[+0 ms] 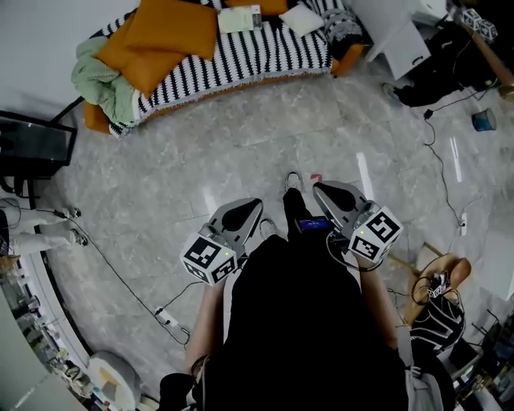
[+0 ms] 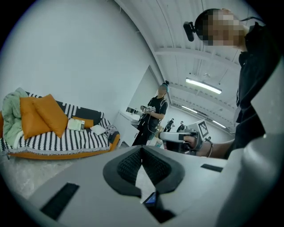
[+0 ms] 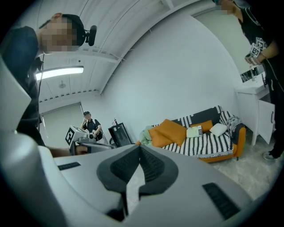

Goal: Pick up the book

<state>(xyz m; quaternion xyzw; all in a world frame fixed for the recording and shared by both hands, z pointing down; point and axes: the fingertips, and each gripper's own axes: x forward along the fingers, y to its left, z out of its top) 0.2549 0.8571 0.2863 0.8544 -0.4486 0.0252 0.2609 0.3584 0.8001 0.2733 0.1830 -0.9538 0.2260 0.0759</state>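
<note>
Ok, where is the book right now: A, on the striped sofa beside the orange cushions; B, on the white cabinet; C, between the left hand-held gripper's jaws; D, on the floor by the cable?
A: the head view shows the book lying on the striped sofa, right beside the orange cushions.
</note>
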